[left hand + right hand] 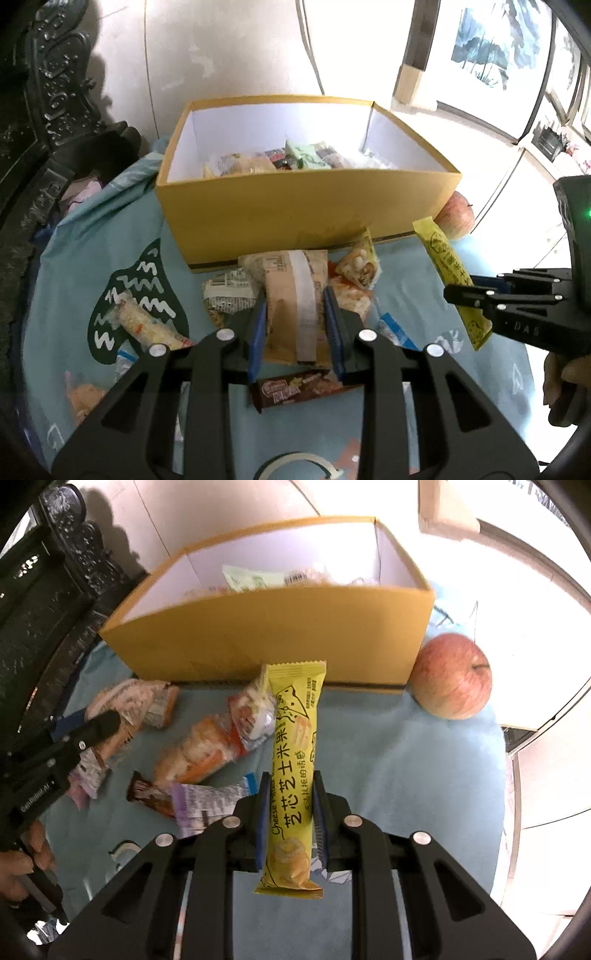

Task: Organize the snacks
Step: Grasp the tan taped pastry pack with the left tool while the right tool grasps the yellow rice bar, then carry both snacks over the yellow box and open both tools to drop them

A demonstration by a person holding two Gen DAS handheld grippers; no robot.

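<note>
Two snacks are in my grip at once. My right gripper [290,812] is clamped on a yellow cheese bar [293,760], its long axis running along the fingers toward the yellow box [295,635] straight ahead. My left gripper [295,328] pinches a beige packet [295,295], also lengthwise, with the box [295,214] directly beyond. Both loads look lifted off the blue cloth [388,757]. I judge the right the nearer to dropping in.

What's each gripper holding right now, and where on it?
Left gripper clamps the beige snack packet across its lower half. Right gripper clamps the yellow cheese rice bar below its middle.
</note>
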